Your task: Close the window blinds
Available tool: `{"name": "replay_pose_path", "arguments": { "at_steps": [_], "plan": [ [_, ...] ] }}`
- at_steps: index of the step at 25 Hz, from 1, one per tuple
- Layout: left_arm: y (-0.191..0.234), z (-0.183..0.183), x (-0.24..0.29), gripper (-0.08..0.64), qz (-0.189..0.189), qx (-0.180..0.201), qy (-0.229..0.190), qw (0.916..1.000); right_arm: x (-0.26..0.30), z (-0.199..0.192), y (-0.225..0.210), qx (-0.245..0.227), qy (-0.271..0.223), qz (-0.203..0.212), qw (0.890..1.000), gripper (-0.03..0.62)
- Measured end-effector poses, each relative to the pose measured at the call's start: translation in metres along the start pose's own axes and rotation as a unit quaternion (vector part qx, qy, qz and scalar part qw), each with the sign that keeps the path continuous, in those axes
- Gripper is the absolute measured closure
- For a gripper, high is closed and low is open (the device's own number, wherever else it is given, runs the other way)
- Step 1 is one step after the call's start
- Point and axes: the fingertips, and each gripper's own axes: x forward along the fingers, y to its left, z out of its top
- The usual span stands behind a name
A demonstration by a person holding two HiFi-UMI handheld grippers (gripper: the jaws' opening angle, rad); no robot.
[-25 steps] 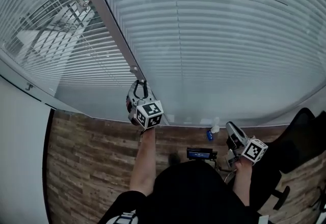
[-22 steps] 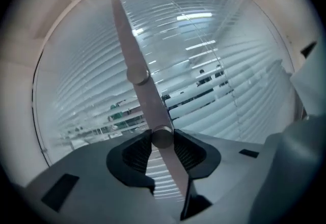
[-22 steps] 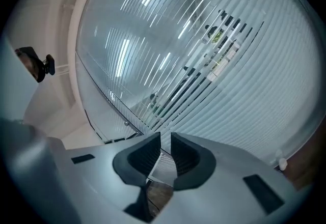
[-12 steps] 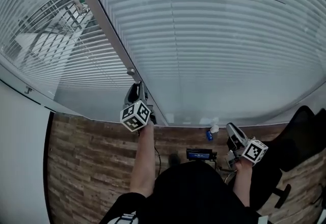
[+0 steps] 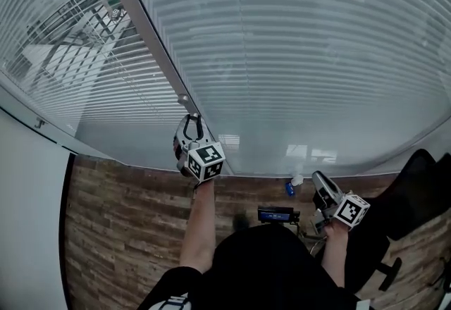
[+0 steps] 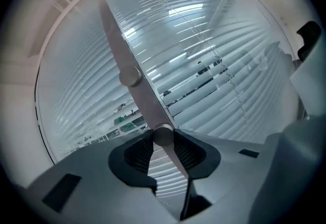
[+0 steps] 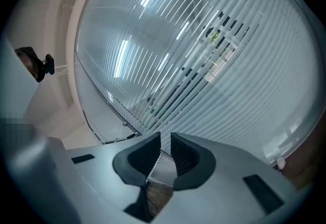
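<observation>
Head view: the blinds [image 5: 296, 55] are thin white horizontal slats, flat and smooth, filling the wall ahead; right of the grey frame post [image 5: 144, 34] they lie nearly shut, left of it they stand tilted with gaps I can see through; below is a wood-plank floor [image 5: 120, 217]. My left gripper [image 5: 192, 122] is raised against the post's lower end, just under a small round upper knob [image 5: 183, 99] on the post; my right gripper [image 5: 318, 180] hangs low, well apart from the post and near the bottom edge of the blinds.

Left gripper view: the post is a flat matt strip running up the middle; a second round knob [image 6: 163, 135], smooth and grey, sits squarely between the ribbed black pads [image 6: 140, 151]; the jaws have just been closing and now press on this knob from both sides; the upper knob stands further up the post, clear of the tongs; slats spread on both sides of the post beyond the tips.

Right gripper view: the jaws stand a narrow gap apart with nothing between them; the blinds fill the view ahead, apart from the tips, mostly shut with one patch of darker gaps.
</observation>
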Motion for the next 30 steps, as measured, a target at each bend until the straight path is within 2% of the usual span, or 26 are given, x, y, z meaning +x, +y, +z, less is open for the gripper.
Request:
{"name": "replay_pose_path", "arguments": {
  "at_steps": [1, 2, 3, 4, 5, 7, 8, 9, 10, 11, 13, 16, 19, 21, 23, 25, 27, 29, 30],
  "plan": [
    [0.0, 0.0, 0.0, 0.422, -0.001, -0.003, -0.002, 1.0, 0.0, -0.001, -0.002, 0.0, 0.002, -0.001, 1.0, 0.532],
    [-0.001, -0.001, 0.0, 0.422, -0.007, -0.021, -0.006, 0.9997, 0.0, -0.003, -0.005, 0.0, 0.004, -0.001, 1.0, 0.532],
    [-0.002, -0.002, -0.001, 0.422, -0.021, -0.06, -0.011, 0.9979, -0.001, -0.004, -0.005, 0.0, 0.005, -0.002, 1.0, 0.532],
    [-0.004, -0.003, -0.002, 0.422, -0.041, -0.12, -0.017, 0.9917, -0.001, -0.004, -0.003, 0.0, 0.005, -0.002, 1.0, 0.532],
    [-0.005, -0.005, -0.005, 0.412, -0.063, -0.194, -0.021, 0.9787, -0.001, -0.003, -0.001, 0.001, 0.004, -0.002, 1.0, 0.532],
    [-0.004, -0.01, -0.01, 0.39, -0.093, -0.336, -0.027, 0.9369, -0.003, -0.005, 0.0, 0.004, 0.006, -0.003, 1.0, 0.532],
    [-0.002, -0.012, -0.011, 0.39, -0.099, -0.385, -0.03, 0.9171, -0.004, -0.006, -0.001, 0.004, 0.006, -0.004, 1.0, 0.532],
    [0.001, -0.012, -0.011, 0.39, -0.1, -0.417, -0.035, 0.9027, -0.005, -0.005, -0.001, 0.003, 0.005, -0.005, 1.0, 0.532],
    [0.005, -0.01, -0.01, 0.39, -0.1, -0.435, -0.041, 0.8939, -0.005, -0.005, -0.001, 0.002, 0.004, -0.005, 1.0, 0.532],
    [0.008, -0.007, -0.009, 0.39, -0.098, -0.442, -0.045, 0.8903, -0.006, -0.004, -0.002, 0.001, 0.003, -0.006, 1.0, 0.532],
    [0.012, -0.003, -0.007, 0.391, -0.095, -0.437, -0.047, 0.8933, -0.008, -0.005, -0.005, -0.001, 0.003, -0.011, 1.0, 0.532],
    [0.008, -0.002, -0.007, 0.421, -0.087, -0.4, -0.041, 0.9114, -0.01, -0.005, -0.007, 0.001, 0.002, -0.011, 1.0, 0.532],
    [0.006, -0.002, -0.006, 0.422, -0.072, -0.323, -0.03, 0.9432, -0.013, -0.004, -0.011, 0.001, 0.003, -0.014, 1.0, 0.532],
    [0.003, -0.003, -0.004, 0.422, -0.056, -0.248, -0.018, 0.9669, -0.011, -0.001, -0.008, 0.0, -0.001, -0.012, 1.0, 0.532],
    [0.003, -0.005, -0.003, 0.422, -0.038, -0.172, -0.006, 0.9844, -0.007, 0.001, -0.001, 0.0, -0.004, -0.005, 1.0, 0.532],
    [0.003, -0.005, -0.001, 0.422, -0.025, -0.114, 0.001, 0.9931, -0.006, -0.001, -0.002, 0.0, -0.002, -0.005, 1.0, 0.532],
    [0.001, -0.004, -0.001, 0.422, -0.021, -0.084, 0.004, 0.9962, -0.007, -0.003, -0.006, 0.0, 0.002, -0.008, 1.0, 0.532],
    [0.0, -0.006, -0.002, 0.422, -0.029, -0.094, 0.001, 0.9951, -0.007, -0.003, -0.005, 0.0, 0.002, -0.009, 1.0, 0.532],
    [-0.002, -0.007, -0.003, 0.421, -0.037, -0.12, -0.001, 0.9921, -0.008, -0.003, -0.005, 0.0, 0.002, -0.009, 1.0, 0.532]
  ]
}}
